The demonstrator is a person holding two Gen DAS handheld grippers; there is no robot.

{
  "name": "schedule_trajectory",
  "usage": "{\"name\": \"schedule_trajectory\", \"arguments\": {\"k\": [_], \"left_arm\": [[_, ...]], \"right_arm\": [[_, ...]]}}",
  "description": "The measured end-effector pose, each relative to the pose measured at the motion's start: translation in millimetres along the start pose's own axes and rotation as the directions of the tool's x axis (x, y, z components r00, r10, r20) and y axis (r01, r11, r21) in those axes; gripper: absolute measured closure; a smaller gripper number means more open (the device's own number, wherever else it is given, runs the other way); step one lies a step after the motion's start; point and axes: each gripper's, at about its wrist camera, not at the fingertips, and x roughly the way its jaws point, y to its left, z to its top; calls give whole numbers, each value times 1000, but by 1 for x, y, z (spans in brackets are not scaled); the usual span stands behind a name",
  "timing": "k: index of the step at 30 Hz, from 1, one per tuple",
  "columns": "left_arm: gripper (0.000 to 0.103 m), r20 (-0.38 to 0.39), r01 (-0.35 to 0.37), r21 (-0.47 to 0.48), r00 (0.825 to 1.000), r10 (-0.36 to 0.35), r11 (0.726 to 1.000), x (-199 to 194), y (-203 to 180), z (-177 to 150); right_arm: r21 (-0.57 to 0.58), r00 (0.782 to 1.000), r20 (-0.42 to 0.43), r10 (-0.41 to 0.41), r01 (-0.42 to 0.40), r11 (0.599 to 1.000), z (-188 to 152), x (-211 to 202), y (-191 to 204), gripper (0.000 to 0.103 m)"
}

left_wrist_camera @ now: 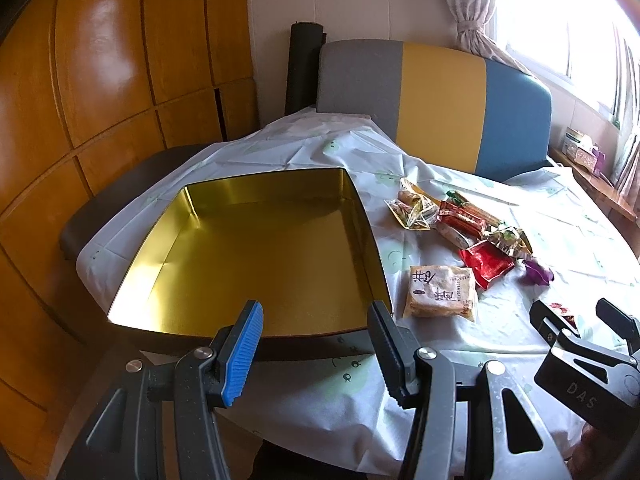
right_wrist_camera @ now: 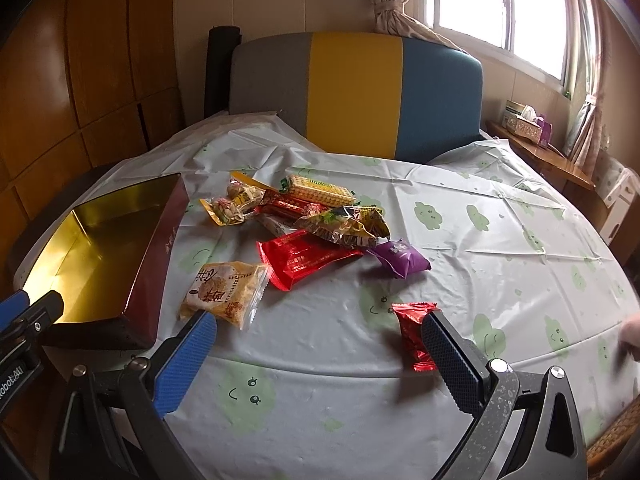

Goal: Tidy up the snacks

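Observation:
An open tin box [left_wrist_camera: 256, 256] with a gold inside and dark red outside [right_wrist_camera: 156, 256] sits empty on the left of the table. A pile of snack packets [right_wrist_camera: 320, 216] lies to its right. A pale yellow cracker packet [left_wrist_camera: 442, 292] [right_wrist_camera: 226, 292] lies nearest the box. A red packet [right_wrist_camera: 304, 258], a purple one [right_wrist_camera: 400, 258] and a small red one [right_wrist_camera: 414, 334] lie closer to me. My left gripper [left_wrist_camera: 316, 320] is open and empty over the box's near edge. My right gripper [right_wrist_camera: 320, 332] is open and empty, its right finger beside the small red packet.
The round table [right_wrist_camera: 480, 240] wears a white cloth with green prints. A grey, yellow and blue chair [right_wrist_camera: 356, 92] stands behind it. Wooden cabinets [left_wrist_camera: 100, 80] stand at left. A window ledge [right_wrist_camera: 536, 152] with boxes runs at right.

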Motion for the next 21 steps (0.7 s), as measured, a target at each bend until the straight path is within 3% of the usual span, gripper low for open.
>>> {"name": "schedule_trajectory", "arguments": {"k": [21], "left_arm": [[48, 7, 11, 14, 1000, -11, 1000, -3, -2, -2]], "right_arm": [[-1, 1000, 1, 0, 0, 1000, -1, 0, 0, 0]]}}
